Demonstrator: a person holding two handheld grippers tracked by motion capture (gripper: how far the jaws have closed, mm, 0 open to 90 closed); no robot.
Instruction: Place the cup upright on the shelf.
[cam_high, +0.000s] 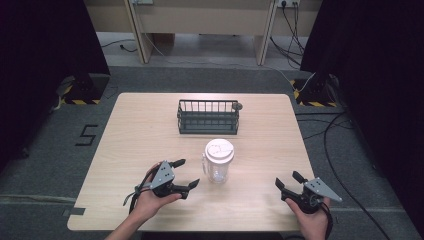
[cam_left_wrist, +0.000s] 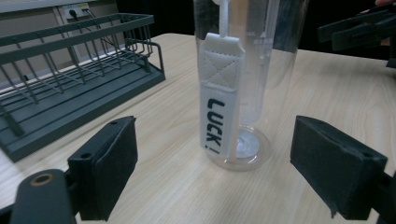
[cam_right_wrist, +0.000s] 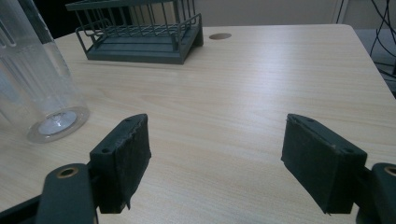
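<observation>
A clear, ribbed plastic tumbler (cam_high: 219, 162) with a flat white lid stands upright near the middle of the pale wood-grain tabletop (cam_high: 130, 130). A white stitched fabric strap (cam_left_wrist: 217, 93) printed "LUCK!" hangs down its side. Behind it sits a dark green wire basket (cam_high: 208, 116), rectangular with thin upright bars. The left tongs (cam_high: 187, 173) are spread wide just beside the tumbler, their matte black padded jaws flanking it without touching. The right tongs (cam_high: 289, 181) are likewise apart, holding nothing, well off to the tumbler's right.

Black grippers, grey triangular plates, padded black fingers (cam_left_wrist: 109, 163), trailing cables
</observation>
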